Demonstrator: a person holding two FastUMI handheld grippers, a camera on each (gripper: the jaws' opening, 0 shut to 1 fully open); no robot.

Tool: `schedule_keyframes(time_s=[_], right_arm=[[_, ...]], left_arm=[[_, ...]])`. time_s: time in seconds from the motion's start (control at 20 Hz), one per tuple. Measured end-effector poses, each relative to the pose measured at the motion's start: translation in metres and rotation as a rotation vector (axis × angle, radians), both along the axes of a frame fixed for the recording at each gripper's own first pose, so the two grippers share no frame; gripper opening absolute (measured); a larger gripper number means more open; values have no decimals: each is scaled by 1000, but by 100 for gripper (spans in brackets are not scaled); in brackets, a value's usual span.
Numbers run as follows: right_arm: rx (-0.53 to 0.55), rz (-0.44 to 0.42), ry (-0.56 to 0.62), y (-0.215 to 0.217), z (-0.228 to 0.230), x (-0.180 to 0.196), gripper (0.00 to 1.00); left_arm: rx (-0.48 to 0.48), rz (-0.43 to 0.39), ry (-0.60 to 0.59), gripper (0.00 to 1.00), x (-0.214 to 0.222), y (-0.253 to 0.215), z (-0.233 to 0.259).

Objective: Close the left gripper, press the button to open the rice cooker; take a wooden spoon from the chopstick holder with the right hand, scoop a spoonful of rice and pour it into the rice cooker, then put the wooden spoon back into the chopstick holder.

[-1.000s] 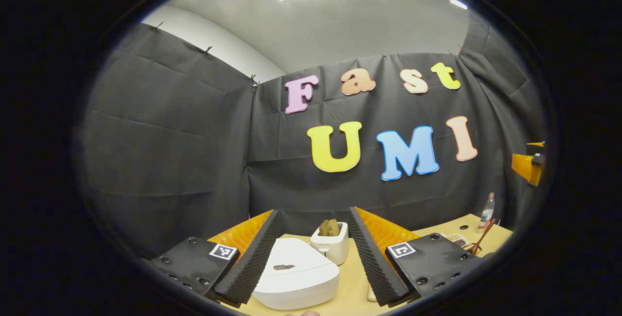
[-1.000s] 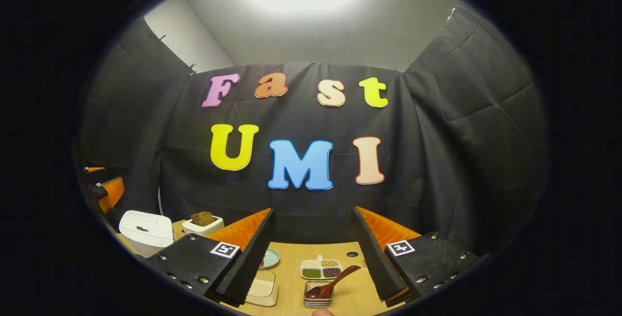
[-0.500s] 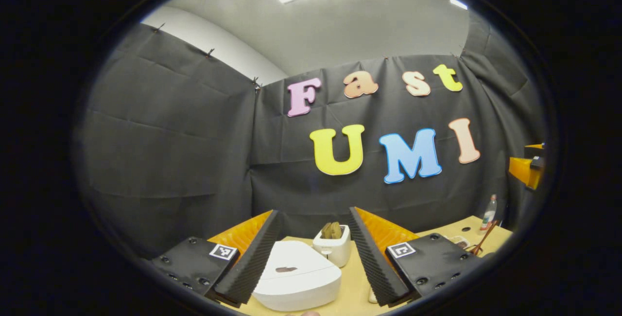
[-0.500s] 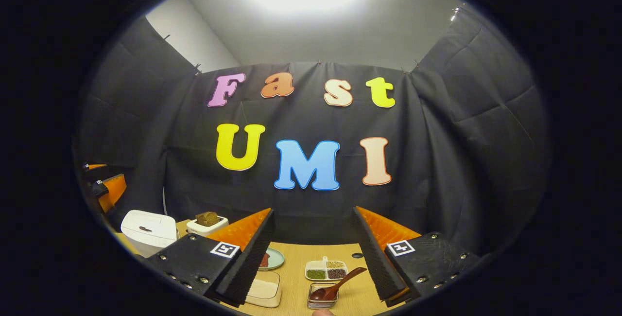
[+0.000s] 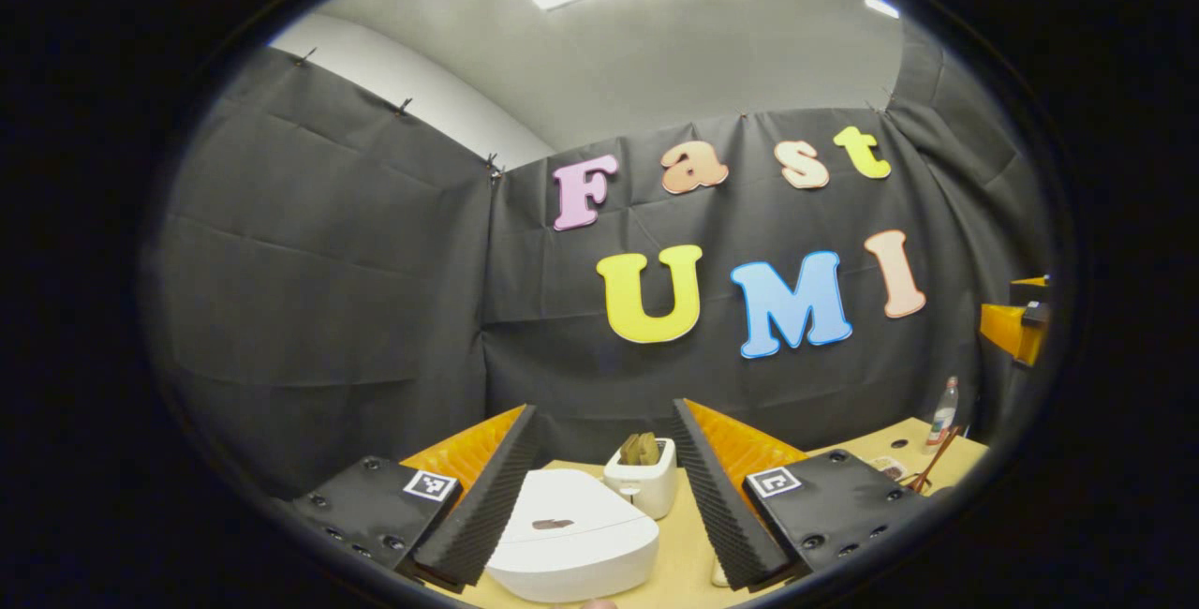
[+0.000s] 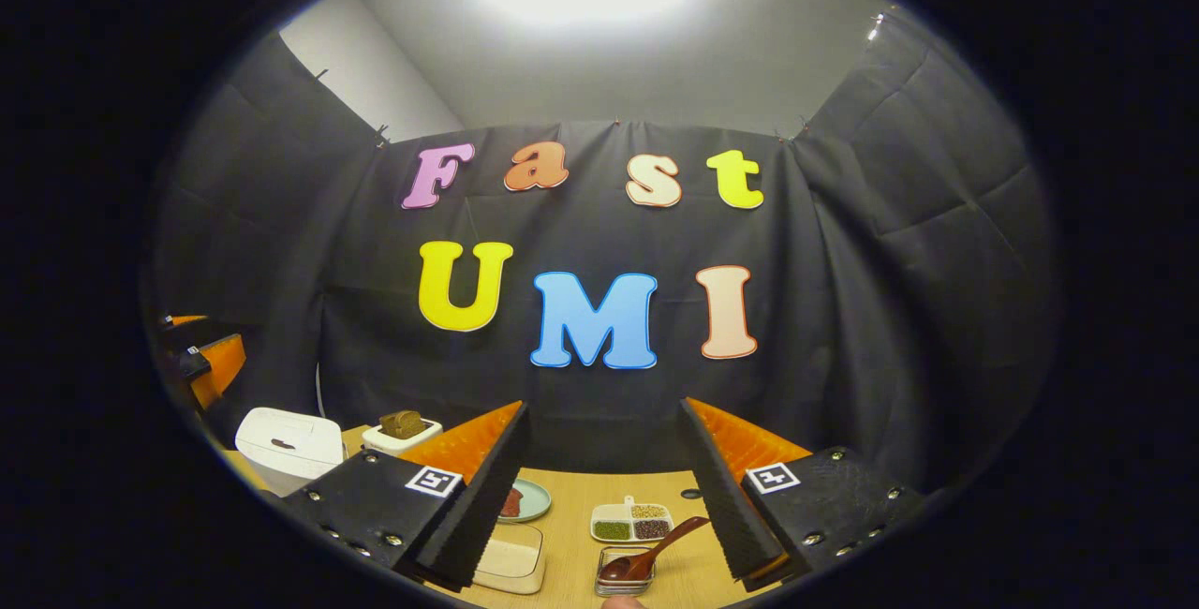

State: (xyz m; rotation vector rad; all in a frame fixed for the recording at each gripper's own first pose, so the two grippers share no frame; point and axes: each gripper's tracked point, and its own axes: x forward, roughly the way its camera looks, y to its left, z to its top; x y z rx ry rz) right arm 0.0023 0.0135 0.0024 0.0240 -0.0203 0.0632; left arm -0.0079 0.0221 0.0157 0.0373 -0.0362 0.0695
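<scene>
The left hand-held gripper (image 5: 604,487) hovers with its jaws spread wide and empty; the white, rounded plastic rice cooker (image 5: 573,536) sits lid-down on the light wooden tabletop (image 5: 679,562) directly ahead, between its fingers. The right hand-held gripper (image 6: 604,487) gapes empty too; the brown wooden spoon (image 6: 646,548) lies just ahead.

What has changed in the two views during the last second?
Very little. In both views the table things sit slightly differently in frame, so both cameras shifted a little. Nothing was grasped or released: the left gripper and right gripper remain open, the rice cooker stays closed, and the wooden spoon rests in its holder.
</scene>
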Motion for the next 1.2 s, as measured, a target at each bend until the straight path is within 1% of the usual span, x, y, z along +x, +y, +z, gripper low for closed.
schedule_keyframes(time_s=[0.05,0.25,0.35,0.4,0.55,0.6,1.0,1.15,1.2], right_arm=[[1,2,0,1,1,0,94],[4,6,3,3,-1,1,95],[7,6,3,3,-2,0,95],[8,7,3,3,-2,0,95],[10,5,3,1,-1,0,94],[12,5,3,1,-1,0,95],[19,3,6,1,-3,-2,95],[18,1,9,0,-4,-2,94],[19,0,10,0,-5,-2,94]], left_arm=[[2,1,-2,99,0,0,0],[4,2,-4,95,-3,1,1],[3,6,-3,96,-2,2,2],[2,7,-3,95,-2,3,0],[2,10,-5,95,-2,3,2],[3,10,-6,96,-3,3,1],[1,14,-6,95,-5,4,-1],[-3,6,-6,98,-2,5,-3],[-8,-2,-4,84,-2,4,-3]])
